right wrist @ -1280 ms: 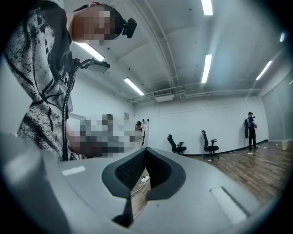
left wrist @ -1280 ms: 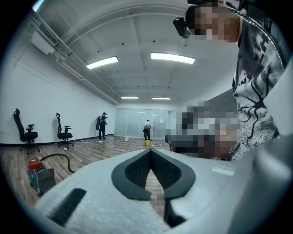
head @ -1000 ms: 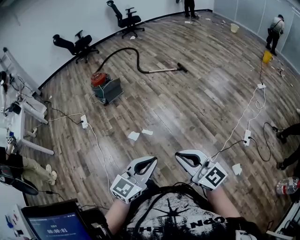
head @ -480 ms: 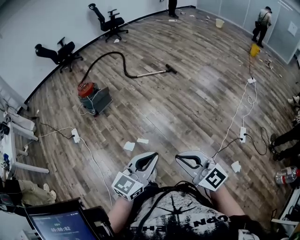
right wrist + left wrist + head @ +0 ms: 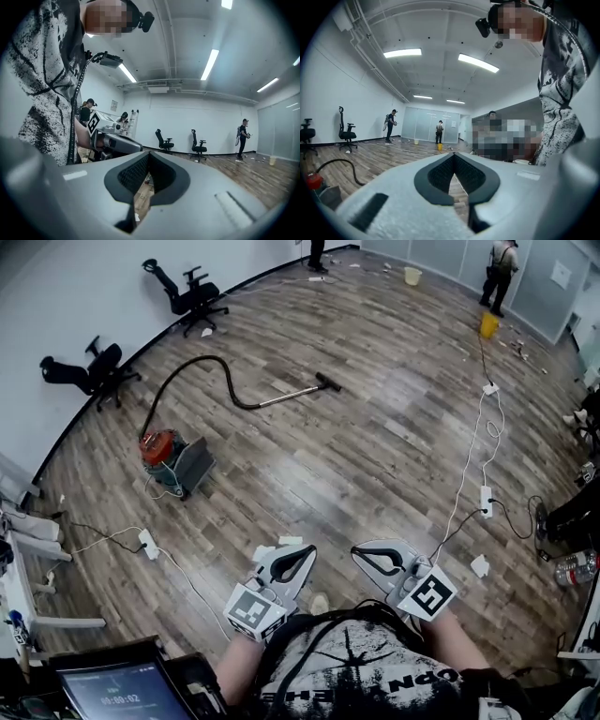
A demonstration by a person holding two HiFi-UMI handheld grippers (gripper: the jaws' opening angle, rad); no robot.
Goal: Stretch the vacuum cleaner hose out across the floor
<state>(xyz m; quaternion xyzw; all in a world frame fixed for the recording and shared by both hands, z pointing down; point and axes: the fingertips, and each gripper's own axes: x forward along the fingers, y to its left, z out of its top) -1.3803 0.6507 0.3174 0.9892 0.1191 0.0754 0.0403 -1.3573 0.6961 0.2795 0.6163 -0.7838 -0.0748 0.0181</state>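
Note:
In the head view the vacuum cleaner [image 5: 167, 457], red-topped with a grey body, stands on the wood floor at the left. Its black hose [image 5: 208, 368] arcs away from it and joins a metal wand [image 5: 286, 395] ending in a black nozzle [image 5: 328, 382]. My left gripper [image 5: 306, 551] and right gripper [image 5: 358, 553] are held close to my chest, far from the hose, both shut and empty. The left gripper view shows part of the hose [image 5: 340, 165] and the red top [image 5: 313, 180] low at the left, with the gripper [image 5: 453, 157] shut. The right gripper [image 5: 148, 156] is likewise shut.
White power strips and cables trail over the floor [image 5: 147, 542] [image 5: 486, 498]. Paper scraps [image 5: 291, 541] lie near my feet. Two office chairs [image 5: 187, 292] [image 5: 89, 371] stand by the left wall. People stand at the far end [image 5: 497, 266], near a yellow bucket [image 5: 487, 324]. A screen [image 5: 103, 690] is at lower left.
The whole floor scene has slid leftward and nearer in the head view: vacuum, hose and chairs sit further left. Both grippers keep the same pose before my chest, still shut.

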